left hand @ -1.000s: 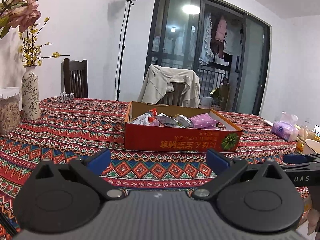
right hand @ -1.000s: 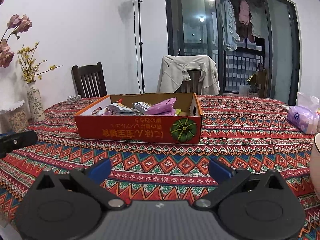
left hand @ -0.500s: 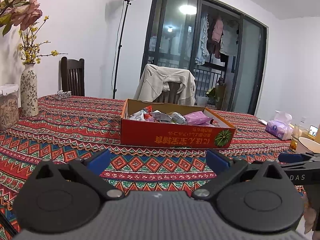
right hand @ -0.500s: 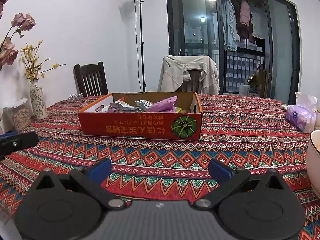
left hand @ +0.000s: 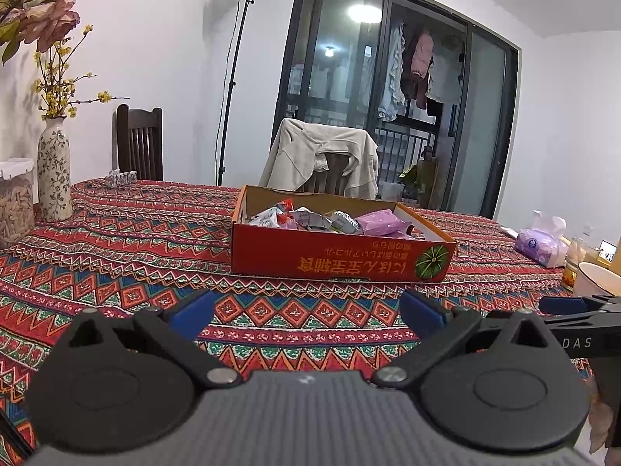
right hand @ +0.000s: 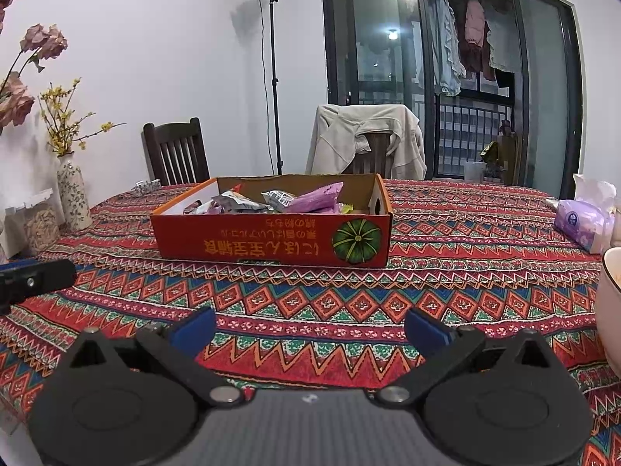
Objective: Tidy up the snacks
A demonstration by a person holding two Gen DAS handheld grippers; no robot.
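Across the desk (right hand: 446, 272), under its red patterned cloth, hardly anything stands loose, and that is most of what can be said about progress. No snack packet lies on the cloth in either view; all the ones I can see are already in the box (right hand: 271, 239), the red carton with the green pumpkin printed on its near wall, sitting mid-desk, well apart from both tools. So the gathering looks done, or nearly so, as far as these views reach.

Inside the box the snacks (left hand: 310, 219) lie in a loose heap rather than in rows: a purple packet (right hand: 316, 202) propped across the top, silver and white wrappers (right hand: 236, 202) beside it, something small and yellow-green near the right end. If organizing means sorting or lining them up, that part seems not yet done.

Off to the right are a purple tissue pack (right hand: 578, 221) and a white bowl (left hand: 597, 279), neither of them snacks by the look of it. At the left edge stand a flowered vase (left hand: 54, 178) and a clear jar (left hand: 13, 202) of something brown.

Both tools hover low over the near edge of the desk, pointed at the box. The left tongs (left hand: 304, 312) are spread wide with nothing between them, and the right tongs (right hand: 310, 328) likewise, released and empty.
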